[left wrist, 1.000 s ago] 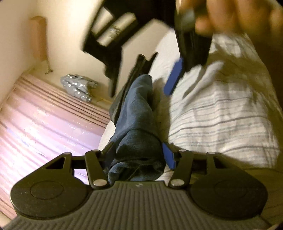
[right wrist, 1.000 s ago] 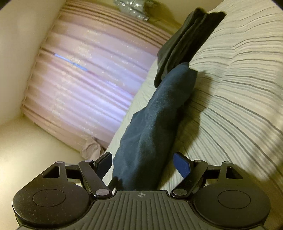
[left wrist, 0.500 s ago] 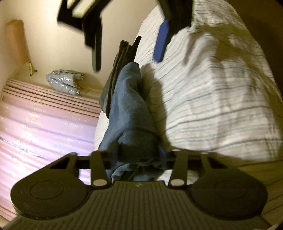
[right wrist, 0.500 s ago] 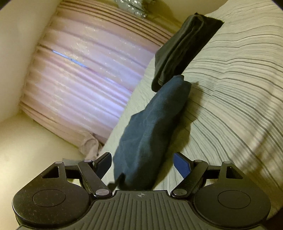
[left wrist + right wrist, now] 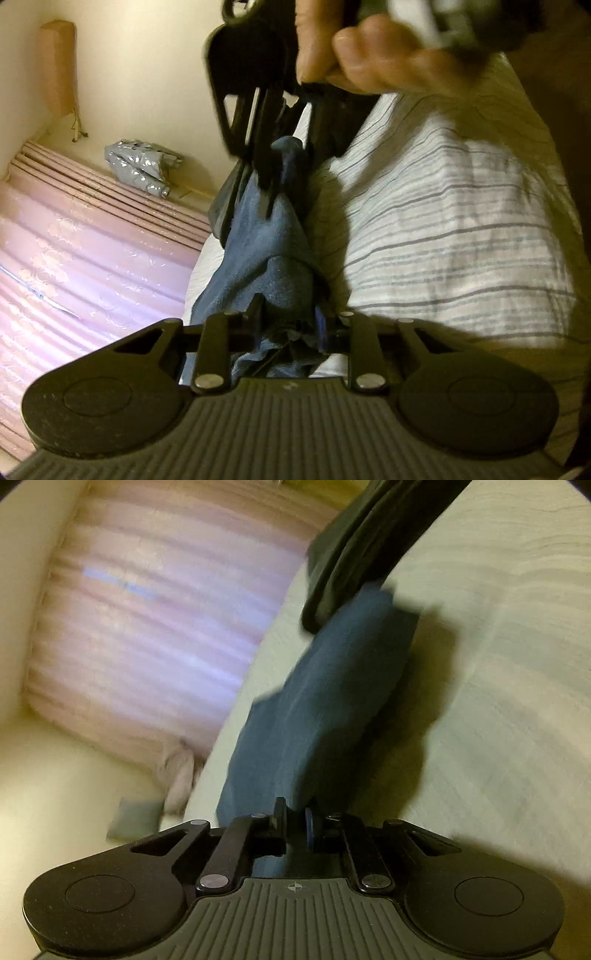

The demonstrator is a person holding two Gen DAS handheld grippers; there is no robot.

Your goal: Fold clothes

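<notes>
A blue garment [image 5: 273, 236] lies bunched lengthwise along the left edge of a striped bed sheet [image 5: 443, 221]. In the left wrist view my left gripper [image 5: 288, 321] is closing on the near end, with cloth bunched tight between its pads. At the far end a hand [image 5: 369, 48] holds my right gripper [image 5: 282, 181], whose fingers come down onto the cloth. In the right wrist view, which is blurred, the right gripper [image 5: 295, 823] is closing, jaws almost together, on an edge of the blue garment [image 5: 325, 686].
A folded dark grey garment [image 5: 362, 542] lies just past the blue one on the sheet [image 5: 498, 664]. Left of the bed stands a pink plastic-wrapped mattress [image 5: 74, 240], with a silver bag [image 5: 140, 166] by the wall. The bed's edge runs right beside the garment.
Both grippers have closed on the blue garment. The right gripper came down from above the bed onto the cloth's far end, and its view slid closer.
</notes>
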